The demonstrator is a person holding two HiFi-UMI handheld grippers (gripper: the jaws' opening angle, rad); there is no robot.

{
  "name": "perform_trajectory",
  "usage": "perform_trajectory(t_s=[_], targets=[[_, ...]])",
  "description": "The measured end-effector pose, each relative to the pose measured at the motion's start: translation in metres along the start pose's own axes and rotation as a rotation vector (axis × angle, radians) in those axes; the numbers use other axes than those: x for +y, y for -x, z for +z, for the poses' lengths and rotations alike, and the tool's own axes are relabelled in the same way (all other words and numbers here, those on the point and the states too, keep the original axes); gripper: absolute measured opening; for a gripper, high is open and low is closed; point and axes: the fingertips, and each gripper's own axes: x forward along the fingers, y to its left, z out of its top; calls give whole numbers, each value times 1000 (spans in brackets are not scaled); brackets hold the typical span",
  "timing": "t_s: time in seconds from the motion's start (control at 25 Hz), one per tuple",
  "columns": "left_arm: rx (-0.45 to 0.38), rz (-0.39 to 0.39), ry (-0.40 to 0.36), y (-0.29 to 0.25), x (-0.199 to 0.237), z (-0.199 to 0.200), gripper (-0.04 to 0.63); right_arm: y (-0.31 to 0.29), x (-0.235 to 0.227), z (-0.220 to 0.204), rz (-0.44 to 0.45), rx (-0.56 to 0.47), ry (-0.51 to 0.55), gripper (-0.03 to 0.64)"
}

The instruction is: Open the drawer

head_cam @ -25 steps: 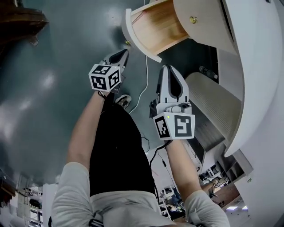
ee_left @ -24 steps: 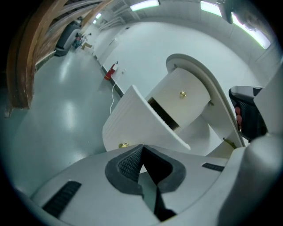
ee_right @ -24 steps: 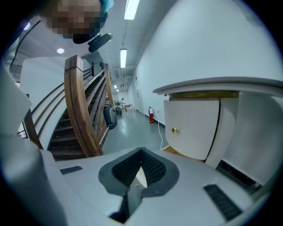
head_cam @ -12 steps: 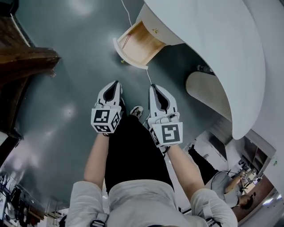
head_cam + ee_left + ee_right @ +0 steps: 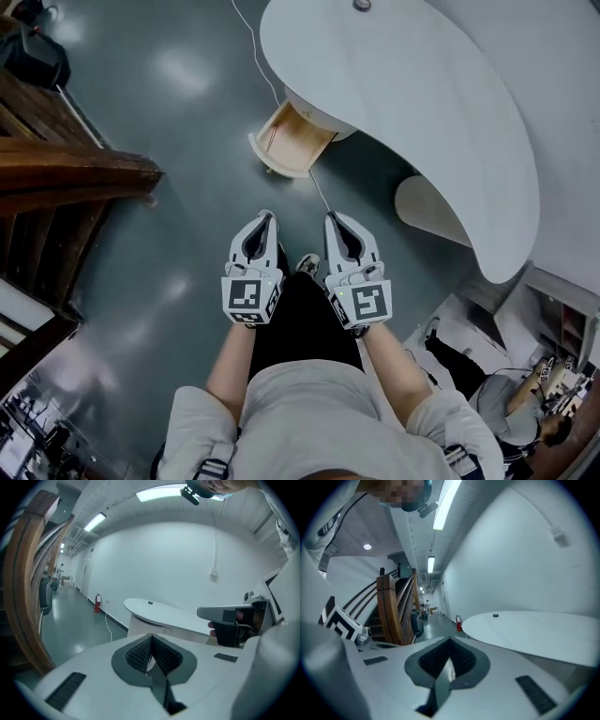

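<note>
Left gripper (image 5: pixel 264 217) and right gripper (image 5: pixel 336 218): jaws together, empty, side by side. Beyond them the drawer (image 5: pixel 292 141) stands open under the white curved desk (image 5: pixel 422 103). Wooden staircase (image 5: pixel 75 173) at left.

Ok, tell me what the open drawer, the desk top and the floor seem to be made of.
Drawer: pale, bare-looking tan wood inside; front edge painted white. Desk top: smooth matte white, probably laminate or painted board. Floor: grey and glossy, showing bright light reflections; perhaps sealed concrete or epoxy.
</note>
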Motion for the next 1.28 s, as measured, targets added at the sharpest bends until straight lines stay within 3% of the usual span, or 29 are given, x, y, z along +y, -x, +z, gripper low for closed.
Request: perform_trajectory(t_s=[0.28,0.48,0.92,1.08,1.28], targets=[[-103,-5,-78,49,-49,90,5,49,5,83,4,-119,101,13],[-160,-37,-116,68,-86,128,5,84,7,121,-41,-202,86,14],[-158,-149,-194,76,-156,144,5,130,-5,131,-102,-194,99,13],[-175,-158,-194,80,-163,151,5,138,-11,138,-117,-209,107,12],[-183,-145,-247,82,-169,151,5,149,-14,139,-127,-218,125,12]])
